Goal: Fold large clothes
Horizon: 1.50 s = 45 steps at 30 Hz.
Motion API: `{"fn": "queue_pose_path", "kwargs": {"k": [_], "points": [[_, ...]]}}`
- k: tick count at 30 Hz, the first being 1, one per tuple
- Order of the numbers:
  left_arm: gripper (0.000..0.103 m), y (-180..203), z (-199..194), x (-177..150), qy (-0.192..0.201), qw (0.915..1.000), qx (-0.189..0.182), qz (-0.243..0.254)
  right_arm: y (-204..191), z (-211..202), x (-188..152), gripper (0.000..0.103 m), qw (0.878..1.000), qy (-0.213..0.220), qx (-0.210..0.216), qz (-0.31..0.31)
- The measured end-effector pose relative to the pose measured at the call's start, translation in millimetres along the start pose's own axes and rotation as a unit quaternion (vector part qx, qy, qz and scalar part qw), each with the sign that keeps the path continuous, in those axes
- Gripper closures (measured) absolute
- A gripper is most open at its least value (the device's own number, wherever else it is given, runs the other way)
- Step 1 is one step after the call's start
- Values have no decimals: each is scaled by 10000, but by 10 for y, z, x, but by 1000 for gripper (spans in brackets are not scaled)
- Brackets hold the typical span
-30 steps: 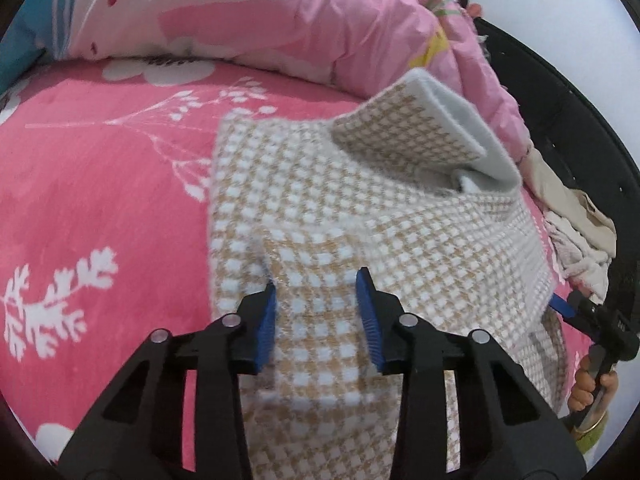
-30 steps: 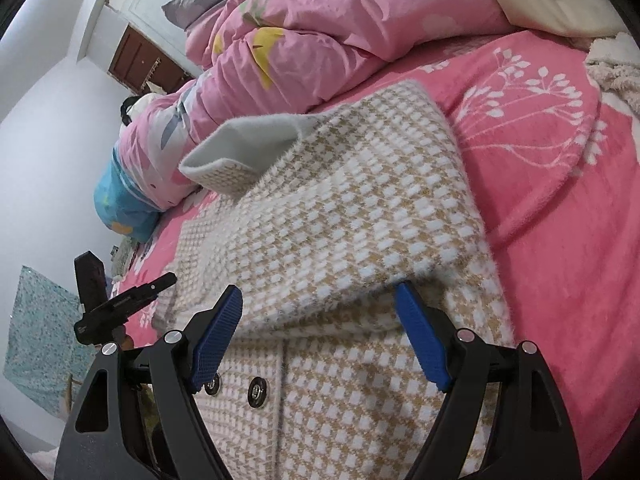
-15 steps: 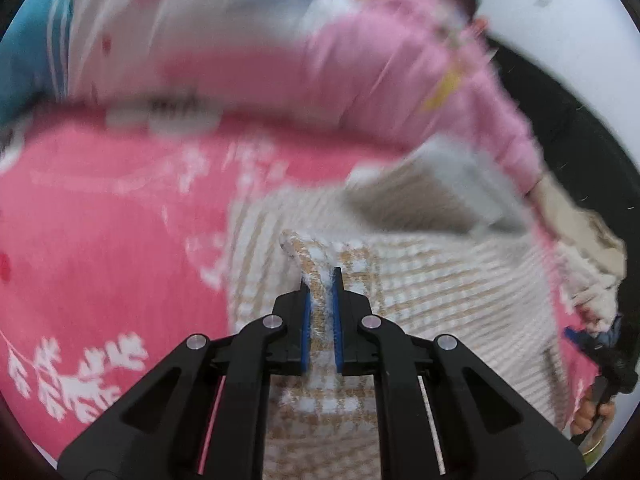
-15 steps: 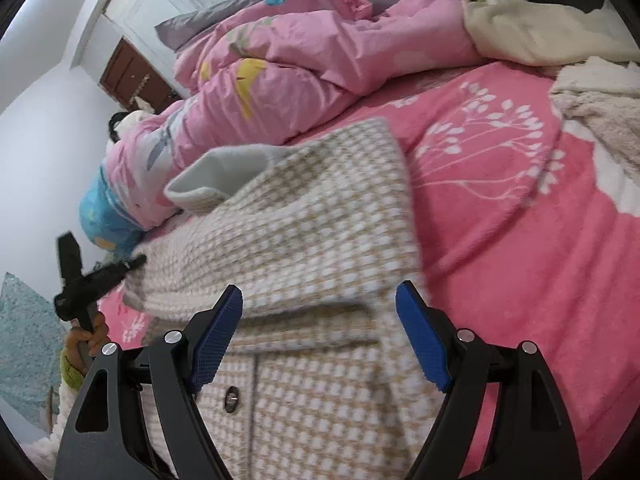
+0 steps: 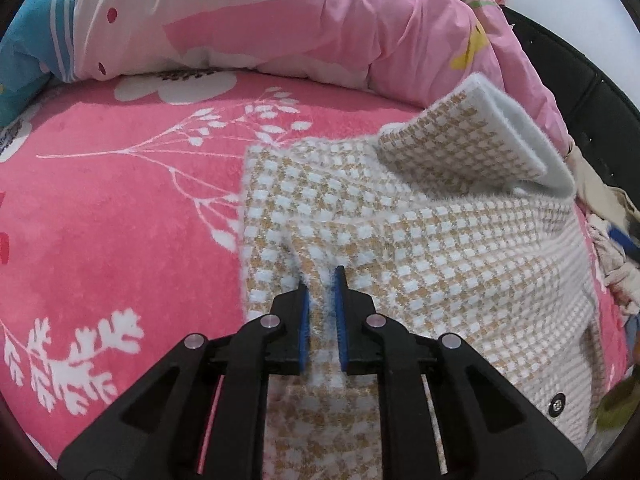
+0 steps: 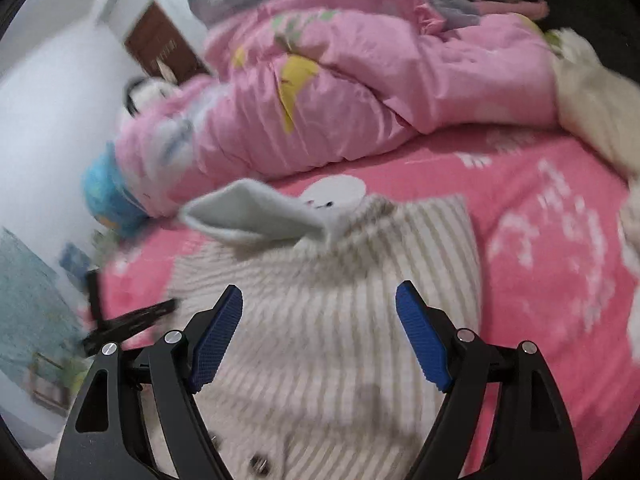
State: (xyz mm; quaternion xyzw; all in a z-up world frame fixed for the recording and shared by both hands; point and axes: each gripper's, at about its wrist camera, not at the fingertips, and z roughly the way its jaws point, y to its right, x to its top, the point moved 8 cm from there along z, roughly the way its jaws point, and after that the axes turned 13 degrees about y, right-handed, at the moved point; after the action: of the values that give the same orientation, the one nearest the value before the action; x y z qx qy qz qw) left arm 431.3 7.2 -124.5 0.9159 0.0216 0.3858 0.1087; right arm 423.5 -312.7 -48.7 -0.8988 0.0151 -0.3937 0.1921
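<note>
A pink blanket (image 5: 120,208) fills the frame. The checked coat (image 5: 420,240) lies centre-right on it. The left gripper (image 5: 320,312), bottom centre, pinches a coat fold, jaws easing open. The right gripper (image 6: 320,336) gapes, empty.

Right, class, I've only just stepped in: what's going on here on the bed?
A person is folding a checked coat spread on a pink bed cover, with a tool in each hand. The left tool has a ridge of the coat's fabric between its blue pads, with the jaws just easing apart. The right tool hangs wide open over the coat, gripping nothing. One flap of the coat stands turned up, showing its pale lining. A pink quilt lies bunched behind.
</note>
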Motion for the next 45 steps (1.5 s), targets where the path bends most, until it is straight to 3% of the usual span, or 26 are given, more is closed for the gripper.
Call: {"fn": "queue_pose_path", "kwargs": {"k": [2, 4, 6, 9, 12, 14, 17, 18, 19, 20, 21, 22, 24, 26, 30, 32, 35, 37, 40, 42, 45], "points": [[90, 11, 1, -11, 49, 10000, 34, 69, 22, 364, 59, 26, 9979, -383, -431, -301], [90, 29, -9, -27, 114, 9997, 77, 193, 56, 668, 64, 35, 9934, -777, -718, -447], [89, 45, -13, -38, 188, 9993, 121, 300, 112, 860, 55, 63, 9888, -1118, -910, -394], [89, 65, -13, -48, 289, 9984, 186, 439, 100, 1029, 183, 91, 9878, -1450, -560, 109], [89, 82, -10, -52, 379, 9973, 225, 588, 70, 1070, 463, 95, 9876, -1338, -16, 823], [89, 83, -10, -48, 408, 9969, 229, 629, 114, 1160, 652, 95, 9809, -1204, 314, 1496], [88, 83, -10, -42, 415, 9968, 231, 637, 329, 1363, 674, 95, 9525, -1167, 605, 2747], [88, 79, -8, -39, 413, 9969, 226, 631, 412, 1419, 620, 92, 9359, -1215, 698, 3232], [88, 73, -10, -36, 410, 9971, 210, 610, 538, 1469, 521, 92, 9075, -1257, 851, 3917], [88, 71, -5, -35, 406, 9972, 195, 599, 613, 1487, 459, 92, 8885, -1256, 981, 4303], [88, 68, -7, -33, 403, 9973, 175, 592, 670, 1481, 413, 91, 8750, -1234, 1132, 4543], [88, 66, -5, -33, 402, 9973, 159, 593, 713, 1437, 379, 90, 8706, -1186, 1256, 4607], [88, 55, -4, -30, 403, 9974, 123, 588, 751, 1241, 342, 63, 8879, -1039, 1256, 4302], [87, 50, 4, -31, 406, 9974, 101, 588, 754, 1027, 368, 49, 9041, -823, 1309, 3984], [87, 39, 8, -34, 424, 9975, 82, 565, 797, 549, 407, 49, 9366, -464, 1157, 3275], [87, 39, 11, -32, 424, 9975, 75, 556, 721, 403, 335, 49, 9668, -528, 682, 2404], [87, 17, 6, -23, 436, 9980, 53, 459, 455, 357, 144, 57, 9921, -745, 305, 963], [87, 7, 10, -17, 443, 9984, 18, 363, 391, 438, -76, 58, 9961, -861, 82, 169], [86, -17, 29, -9, 478, 9987, -79, 174, 447, 780, -513, 58, 9882, -1100, -533, -919], [86, -40, 22, 3, 487, 9987, -174, -2, 417, 789, -517, 58, 9866, -949, -674, -1140], [81, -80, -157, 73, 642, 9979, -91, -40, 267, 552, -361, 58, 9884, -852, -777, -984]]}}
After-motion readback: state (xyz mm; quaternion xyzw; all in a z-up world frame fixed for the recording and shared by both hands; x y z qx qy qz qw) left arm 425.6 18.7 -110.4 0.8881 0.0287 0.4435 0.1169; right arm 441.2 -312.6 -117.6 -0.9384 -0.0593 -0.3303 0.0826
